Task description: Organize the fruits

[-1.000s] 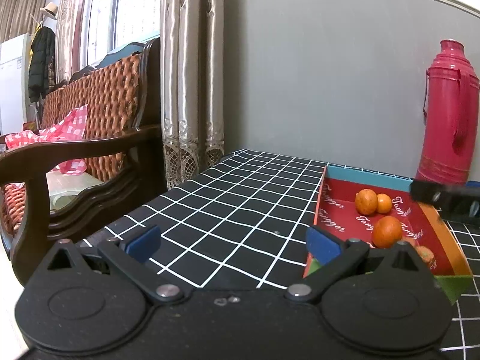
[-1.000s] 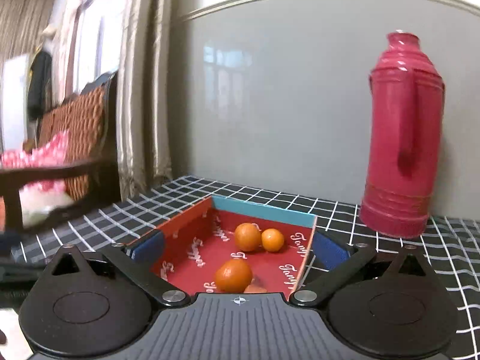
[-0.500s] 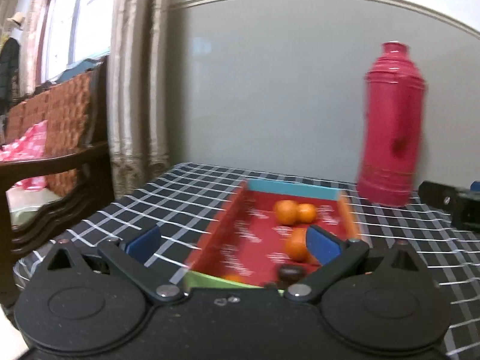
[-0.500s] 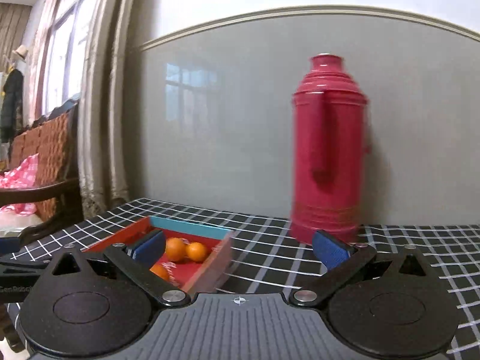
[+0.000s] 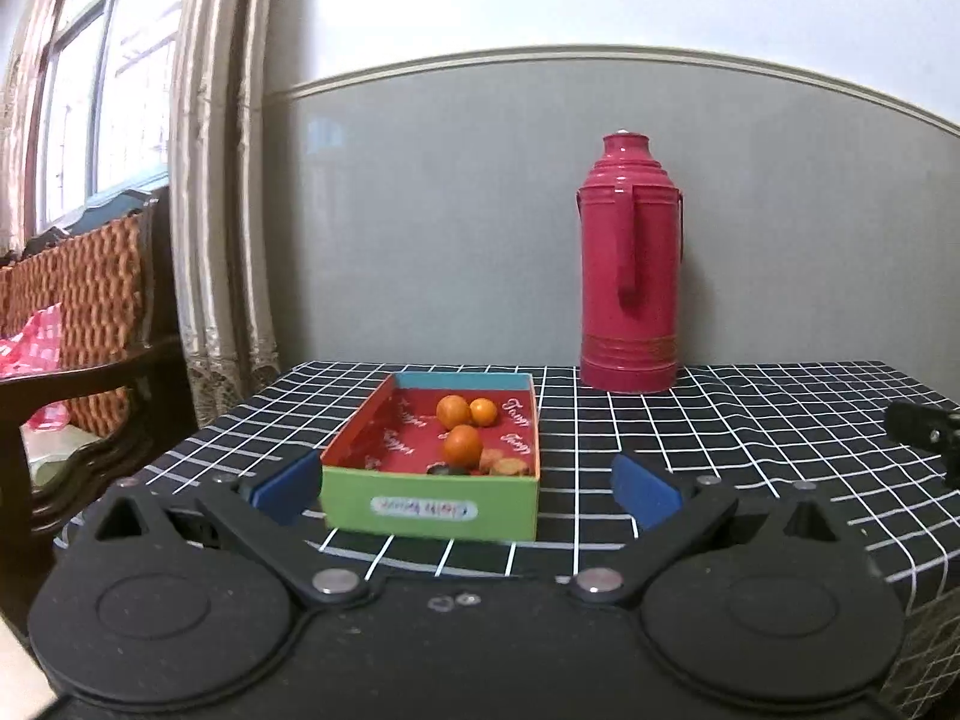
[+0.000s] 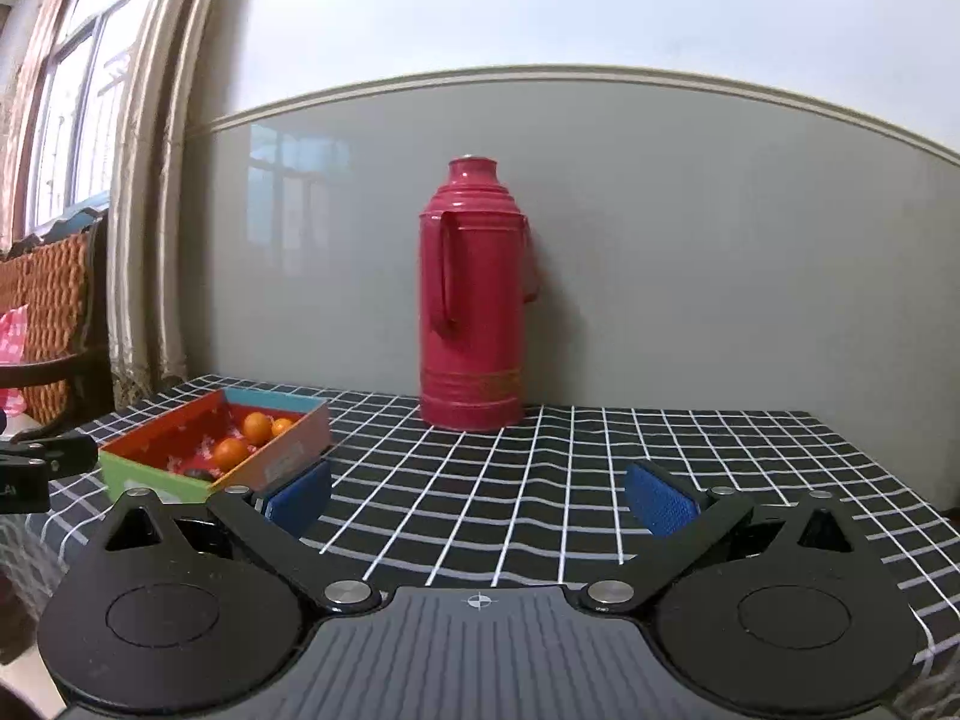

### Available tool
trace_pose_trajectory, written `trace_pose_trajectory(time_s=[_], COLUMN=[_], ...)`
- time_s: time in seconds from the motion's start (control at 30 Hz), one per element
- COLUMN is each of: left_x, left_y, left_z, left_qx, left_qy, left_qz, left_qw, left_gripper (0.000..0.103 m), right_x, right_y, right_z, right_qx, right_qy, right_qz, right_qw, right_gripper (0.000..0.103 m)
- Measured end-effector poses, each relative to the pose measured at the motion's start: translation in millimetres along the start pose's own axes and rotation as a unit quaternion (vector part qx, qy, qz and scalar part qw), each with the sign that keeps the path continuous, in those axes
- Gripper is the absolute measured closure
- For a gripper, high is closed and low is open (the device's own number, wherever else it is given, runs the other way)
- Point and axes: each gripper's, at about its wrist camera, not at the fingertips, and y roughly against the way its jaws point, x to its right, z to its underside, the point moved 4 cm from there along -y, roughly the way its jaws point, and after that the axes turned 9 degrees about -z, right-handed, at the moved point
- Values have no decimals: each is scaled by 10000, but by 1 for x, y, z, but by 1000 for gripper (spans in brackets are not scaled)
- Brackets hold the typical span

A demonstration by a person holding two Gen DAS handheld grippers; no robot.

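Observation:
A shallow box [image 5: 429,510] with a green front wall and red inside sits on the checked table. It holds three oranges [image 5: 462,445] and some small brownish and dark fruits [image 5: 504,467] at its front. My left gripper [image 5: 465,489] is open and empty, just in front of the box. The box also shows in the right wrist view [image 6: 156,473] at far left, with oranges [image 6: 231,453] inside. My right gripper [image 6: 479,495] is open and empty, over bare table to the right of the box.
A tall red thermos [image 5: 629,291] stands at the back against the grey wall; it also shows in the right wrist view [image 6: 473,300]. The table has a black cloth with white grid [image 6: 540,480]. A wooden wicker chair [image 5: 78,324] and curtains [image 5: 216,180] are at left.
Both grippers have swung to the right and drawn back from the box. The box now sits centred in front of the left gripper and far left of the right gripper.

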Motion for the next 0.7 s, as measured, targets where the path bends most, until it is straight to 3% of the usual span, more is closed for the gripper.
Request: trace_pose_trajectory(time_s=[0.27, 0.37, 0.47, 0.7], left_x=[-10, -12, -13, -13], left_y=[20, 15, 14, 17], left_z=[17, 17, 18, 21], left_qx=[207, 125, 91, 140], left_qy=[94, 126, 154, 129], left_qz=[-268, -293, -301, -280], left_qw=[9994, 9994, 9994, 9994], left_gripper=[6, 6, 6, 6], right_x=[-31, -39, -47, -41], right_y=[15, 3, 0, -2], right_z=[14, 29, 32, 33], right_qx=[52, -287, -300, -244], right_qy=[402, 629, 865, 657], right_qz=[-94, -67, -91, -108], right_qw=[9991, 9976, 9958, 9975], right_gripper=[0, 0, 0, 0])
